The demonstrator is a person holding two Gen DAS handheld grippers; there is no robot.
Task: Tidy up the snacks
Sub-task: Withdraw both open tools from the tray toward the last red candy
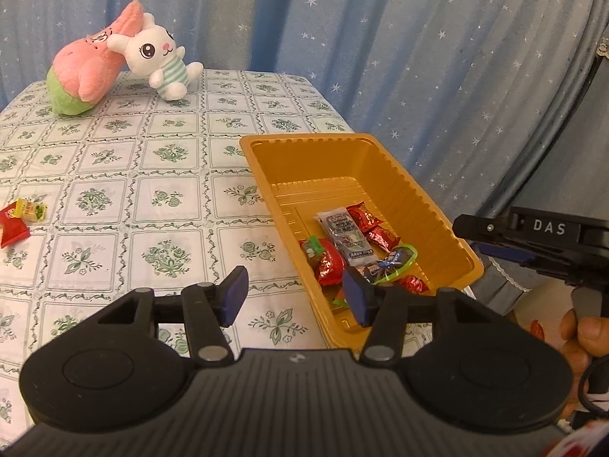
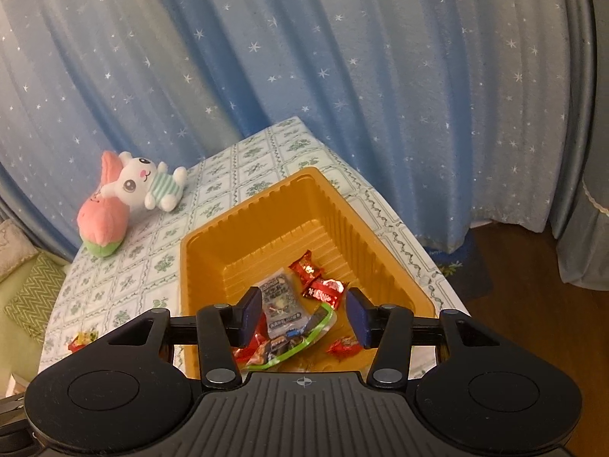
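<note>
I see a blue curtain (image 2: 342,76) dotted with white stars hanging behind everything, and in front of it the worktop (image 1: 133,175) under a pale cloth printed with green flower squares. On the worktop's right edge sits the gold plastic tray (image 1: 380,160), its walls ribbed and its far half bare. The snacks lie piled at the tray's near end: a grey-silver packet (image 2: 279,301) with dark print lies on top, red foil candies (image 2: 318,280) lie just beside it to the right, a clear green-edged wrapper (image 2: 304,337) holds something blue and dark, and another red candy (image 2: 342,346) lies alone near the front wall.

At the far left of the worktop a pink and green plush (image 1: 91,72) lies on its side with a white bunny plush (image 1: 160,57) in a striped shirt leaning against it. Near the left edge, well apart from the tray, lie two loose snacks: a red packet (image 1: 11,224) and a small yellow-green one (image 1: 34,209) touching it.

My left gripper (image 1: 297,293) hovers over the tray's near left rim, jaws partly apart with nothing between them. My right gripper (image 2: 304,316) hangs above the pile, jaws likewise partly apart and gripping nothing. A hand (image 1: 586,335) shows beneath the right gripper in the left wrist view.
</note>
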